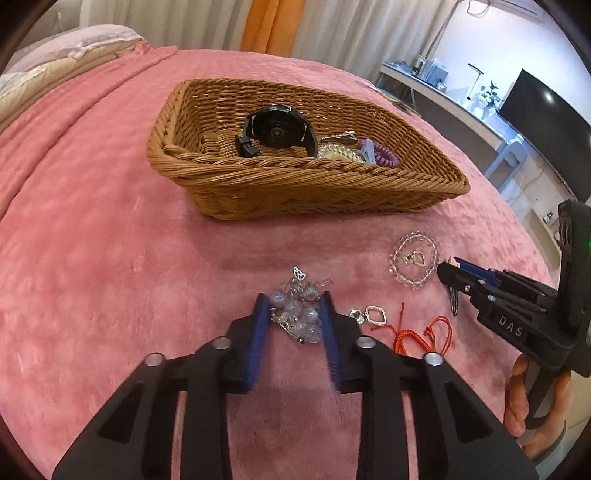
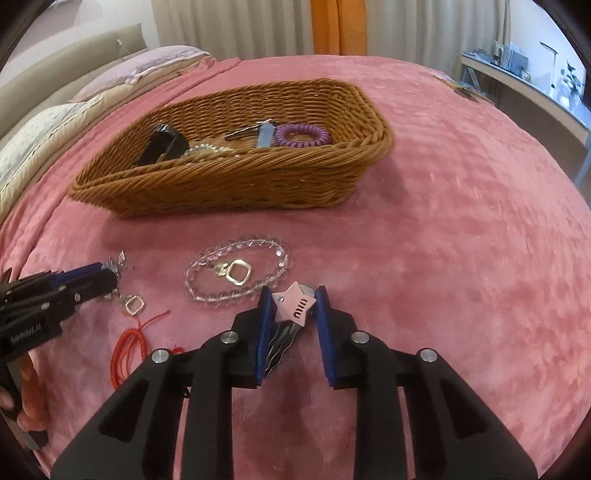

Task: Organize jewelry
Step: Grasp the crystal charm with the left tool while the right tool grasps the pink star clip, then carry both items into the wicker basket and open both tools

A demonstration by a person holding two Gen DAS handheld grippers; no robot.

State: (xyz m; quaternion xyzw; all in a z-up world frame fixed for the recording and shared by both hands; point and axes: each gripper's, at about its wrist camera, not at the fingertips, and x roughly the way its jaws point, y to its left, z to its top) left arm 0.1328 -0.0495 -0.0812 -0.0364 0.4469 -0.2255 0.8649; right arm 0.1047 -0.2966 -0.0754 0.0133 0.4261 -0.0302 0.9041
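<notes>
Wicker basket (image 1: 369, 192) holding watch (image 1: 277, 129), purple hair tie (image 2: 301, 134), left hand-held gripper (image 1: 294, 300) clamping bead bracelet (image 1: 295, 314), right hand-held gripper (image 2: 293, 293) clamping star hairclip (image 2: 295, 304)

Setting: home bedroom. Work surface is a bed (image 1: 110, 206) under a pink plush blanket, with pillows (image 2: 40, 136) at its head. Cream curtains with an orange panel (image 1: 271, 26) hang behind it. A desk (image 1: 443, 96) along the far wall carries small items and a dark screen (image 1: 543, 110). A wicker basket (image 1: 369, 192) sits on the blanket.
</notes>
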